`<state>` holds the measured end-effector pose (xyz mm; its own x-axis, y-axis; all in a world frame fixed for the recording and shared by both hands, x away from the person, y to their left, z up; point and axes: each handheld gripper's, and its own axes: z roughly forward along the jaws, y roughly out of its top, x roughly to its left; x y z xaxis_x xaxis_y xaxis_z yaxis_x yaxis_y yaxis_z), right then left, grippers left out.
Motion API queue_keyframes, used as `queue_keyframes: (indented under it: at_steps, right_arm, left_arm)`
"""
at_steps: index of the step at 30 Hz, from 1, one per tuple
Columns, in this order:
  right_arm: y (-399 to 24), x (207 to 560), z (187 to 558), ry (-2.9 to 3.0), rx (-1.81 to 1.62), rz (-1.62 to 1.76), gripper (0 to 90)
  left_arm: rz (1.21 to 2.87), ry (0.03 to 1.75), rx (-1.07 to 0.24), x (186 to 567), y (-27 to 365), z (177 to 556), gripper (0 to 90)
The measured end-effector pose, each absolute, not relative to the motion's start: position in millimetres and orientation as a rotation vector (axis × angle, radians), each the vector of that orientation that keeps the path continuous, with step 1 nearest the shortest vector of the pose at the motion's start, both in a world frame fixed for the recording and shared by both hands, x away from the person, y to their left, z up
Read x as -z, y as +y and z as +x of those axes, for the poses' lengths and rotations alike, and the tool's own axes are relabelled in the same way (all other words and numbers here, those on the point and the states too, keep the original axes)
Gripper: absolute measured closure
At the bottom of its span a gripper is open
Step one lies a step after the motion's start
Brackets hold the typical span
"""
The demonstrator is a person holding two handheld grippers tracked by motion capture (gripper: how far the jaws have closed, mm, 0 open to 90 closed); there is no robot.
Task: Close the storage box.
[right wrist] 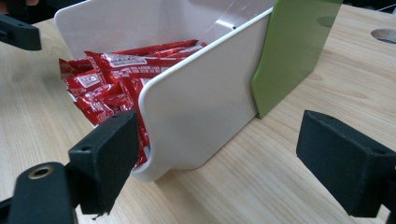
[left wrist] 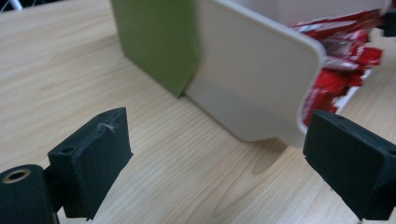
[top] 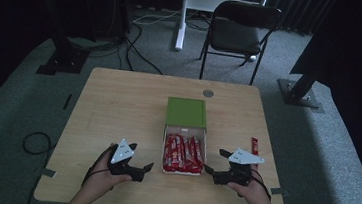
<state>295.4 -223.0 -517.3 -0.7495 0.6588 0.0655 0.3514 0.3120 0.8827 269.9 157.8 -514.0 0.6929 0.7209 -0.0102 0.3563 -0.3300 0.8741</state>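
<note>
Both hands resting low on table, left gripper [top: 145, 170] and right gripper [top: 213, 164] wide open, empty, flanking tray [top: 186, 130] of packets [top: 182, 154].

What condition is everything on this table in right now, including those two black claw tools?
White drawer tray: slid out of its sleeve, full of packets.
Green sleeve: flat on the table.
Red packets: piled in the tray.
Loose red packet: flat on the table.
Left gripper: open, holding nothing.
Right gripper: open, holding nothing.
</note>
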Motion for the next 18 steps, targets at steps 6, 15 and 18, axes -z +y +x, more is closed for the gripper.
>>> queue_keyframes:
  at_steps: [6, 15, 18]
  right_arm:
    - [-221, 517, 298, 2.270, -1.406, 0.916, 12.8]
    - [-222, 519, 300, 2.272, -1.423, 0.925, 12.6]
    - [-221, 519, 300, 2.274, -1.419, 0.922, 12.5]
  left_arm:
    - [1.939, 0.802, -0.469, 510, 149, 273, 8.1]
    - [1.951, 0.767, -0.465, 512, 137, 279, 8.1]
    - [1.958, 0.767, -0.477, 513, 133, 282, 8.1]
